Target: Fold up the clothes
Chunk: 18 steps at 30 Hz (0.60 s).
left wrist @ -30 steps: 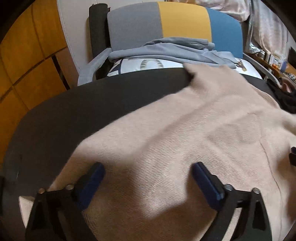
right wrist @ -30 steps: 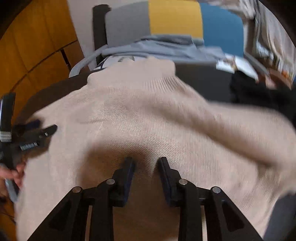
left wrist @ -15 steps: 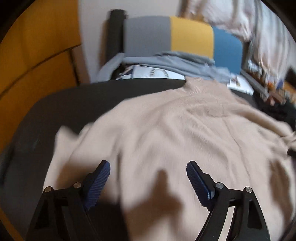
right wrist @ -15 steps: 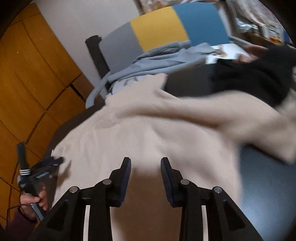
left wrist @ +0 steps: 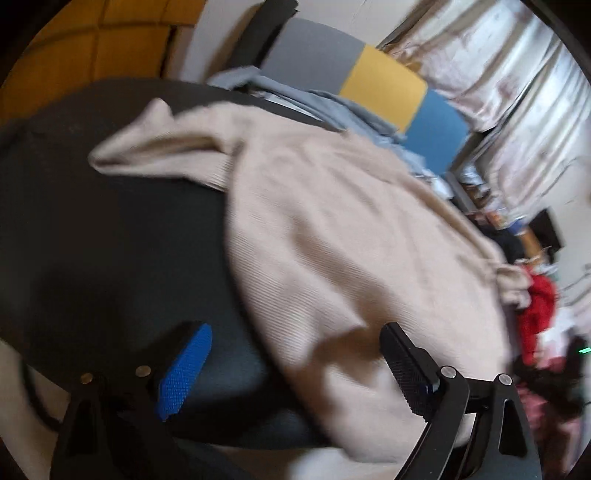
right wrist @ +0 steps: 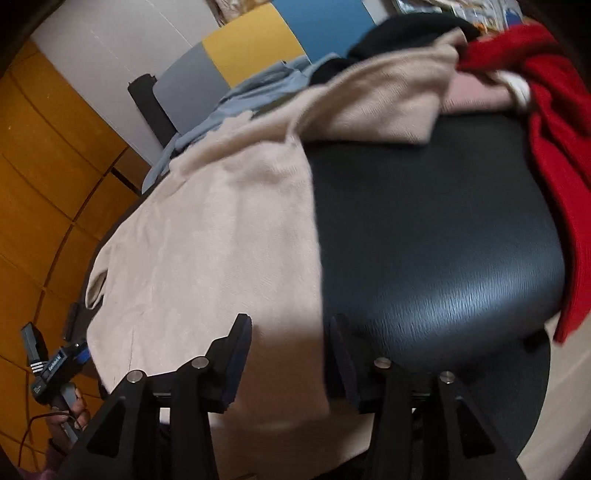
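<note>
no brand or writing readable: only a small white label on the left gripper [right wrist: 61, 363] body, seen from the right wrist view, too blurred to make out.

beige knit sweater [left wrist: 332, 236] spread over a round black table [left wrist: 110, 240], one sleeve [left wrist: 155, 147] trailing out across the dark top, the other sleeve [right wrist: 388, 99] reaching toward a pile of clothes at the far edge. black tabletop [right wrist: 443, 229] bare and glossy on the right half.

left gripper [left wrist: 295, 373] spread wide and opening, blue pads apart, the sweater's hem lying between them but not pinched. right gripper [right wrist: 288, 354] partly spread and opening, straddling the sweater's side edge, nothing pressed.

red garment [right wrist: 554, 147] draped over the table's edge, touching a pink one [right wrist: 476, 96] and a black one [right wrist: 406, 33]. grey-blue hoodie [right wrist: 255, 92] lying beyond the sweater, against a chair back [left wrist: 380, 85] in grey, yellow and blue. orange wooden panels [right wrist: 44, 177] on the left, pale curtains [left wrist: 509, 81] behind.
</note>
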Motion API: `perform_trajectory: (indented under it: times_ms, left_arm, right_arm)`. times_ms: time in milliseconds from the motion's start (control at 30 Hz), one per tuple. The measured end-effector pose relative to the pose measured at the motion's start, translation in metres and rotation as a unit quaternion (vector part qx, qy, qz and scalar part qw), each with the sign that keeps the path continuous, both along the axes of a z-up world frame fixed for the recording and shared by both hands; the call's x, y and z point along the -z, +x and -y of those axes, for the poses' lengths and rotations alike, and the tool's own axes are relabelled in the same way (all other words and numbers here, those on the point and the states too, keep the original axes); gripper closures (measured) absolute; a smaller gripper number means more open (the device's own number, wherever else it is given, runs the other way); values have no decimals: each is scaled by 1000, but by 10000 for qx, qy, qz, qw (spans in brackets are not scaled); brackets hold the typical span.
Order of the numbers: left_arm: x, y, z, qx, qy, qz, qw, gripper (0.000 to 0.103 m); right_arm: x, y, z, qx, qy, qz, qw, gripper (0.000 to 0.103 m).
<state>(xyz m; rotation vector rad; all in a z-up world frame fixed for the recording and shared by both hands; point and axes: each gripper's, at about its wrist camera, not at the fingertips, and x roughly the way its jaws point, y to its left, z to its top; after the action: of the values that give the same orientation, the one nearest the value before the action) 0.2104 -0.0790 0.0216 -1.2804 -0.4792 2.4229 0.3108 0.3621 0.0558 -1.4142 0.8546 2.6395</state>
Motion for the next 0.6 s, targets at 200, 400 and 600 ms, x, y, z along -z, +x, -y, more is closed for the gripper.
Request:
perform_trajectory:
  times_ms: [200, 400, 600]
  left_arm:
    - [3, 15, -36, 682, 263, -43, 9973, 6]
    - [8, 2, -55, 928, 191, 276, 9951, 88]
    - [-42, -3, -27, 1005, 195, -20, 9947, 93]
  right_arm:
    - [5, 1, 33, -580, 294, -178, 9977, 48]
    - [3, -9, 59, -847, 985, -260, 9912, 92]
    - [-36, -13, 23, -604, -798, -930, 9906, 95]
